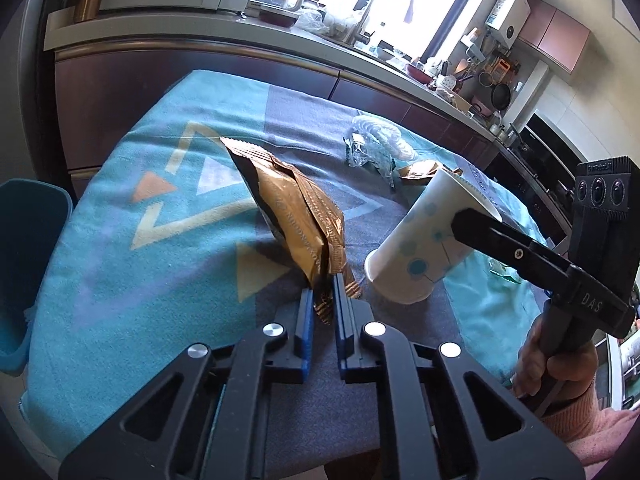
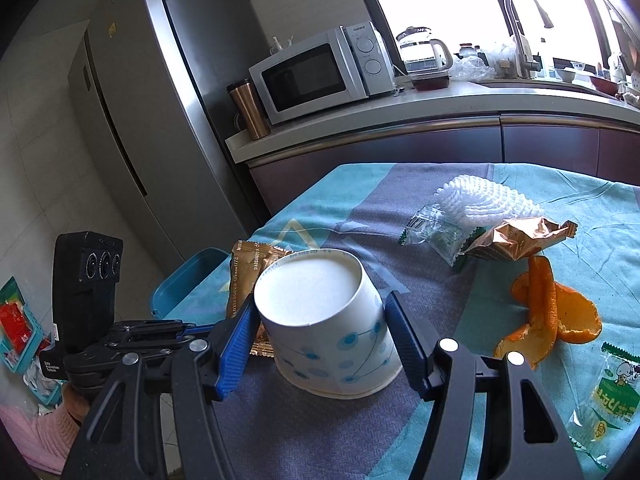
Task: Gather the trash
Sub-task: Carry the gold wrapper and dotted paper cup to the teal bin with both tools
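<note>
Left wrist view: our left gripper [image 1: 322,298] pinches gold wrapper [image 1: 296,212] end-on, long axis pointing away | right gripper [image 2: 320,320] spread, clasping paper cup [image 2: 324,320]

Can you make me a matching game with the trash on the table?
Things:
1. gold wrapper
2. paper cup
3. orange peel
4. foam net

Clues:
A. white, at the far side of the table
B. tipped over, between the right gripper's fingers
C. lying loose on the cloth, nothing holding it
D. pinched at one end by the left gripper

Pairs: 1-D, 2-B, 3-C, 4-A
</note>
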A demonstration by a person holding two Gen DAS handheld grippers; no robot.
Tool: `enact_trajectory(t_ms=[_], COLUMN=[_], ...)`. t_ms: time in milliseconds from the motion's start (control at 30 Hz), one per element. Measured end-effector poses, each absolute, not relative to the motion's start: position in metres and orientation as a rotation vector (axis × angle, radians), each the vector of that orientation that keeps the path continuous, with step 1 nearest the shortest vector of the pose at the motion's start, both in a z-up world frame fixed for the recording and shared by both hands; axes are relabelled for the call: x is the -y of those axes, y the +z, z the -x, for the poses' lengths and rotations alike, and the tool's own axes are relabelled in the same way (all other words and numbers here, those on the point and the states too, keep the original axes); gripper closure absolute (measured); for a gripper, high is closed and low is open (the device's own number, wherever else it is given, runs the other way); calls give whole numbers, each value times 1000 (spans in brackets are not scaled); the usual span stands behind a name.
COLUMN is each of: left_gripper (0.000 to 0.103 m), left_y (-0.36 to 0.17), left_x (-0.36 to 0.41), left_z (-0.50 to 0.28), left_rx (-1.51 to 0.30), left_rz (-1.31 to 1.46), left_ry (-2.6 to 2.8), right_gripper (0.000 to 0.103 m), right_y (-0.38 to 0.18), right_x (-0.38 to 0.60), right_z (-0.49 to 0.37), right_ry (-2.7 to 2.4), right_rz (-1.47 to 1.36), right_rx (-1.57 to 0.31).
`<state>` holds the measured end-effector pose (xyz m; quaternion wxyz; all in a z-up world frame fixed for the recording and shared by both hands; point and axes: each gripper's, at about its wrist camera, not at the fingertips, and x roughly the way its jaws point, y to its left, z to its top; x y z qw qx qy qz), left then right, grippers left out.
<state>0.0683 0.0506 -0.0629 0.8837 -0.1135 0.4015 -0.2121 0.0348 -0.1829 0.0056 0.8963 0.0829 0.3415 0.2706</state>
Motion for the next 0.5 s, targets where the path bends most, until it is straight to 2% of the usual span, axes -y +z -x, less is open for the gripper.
enact_trajectory(t_ms=[500], left_gripper=[94], left_y=[-40], left_x=[-86], left_z=[-36], left_rx=[-768], left_rz=[215], left_ry=[-372], right_gripper=[41], right_y=[20], right_x=[164], right_z=[-34], right_ry=[619], right_rz=[-180], right_rx=[-677])
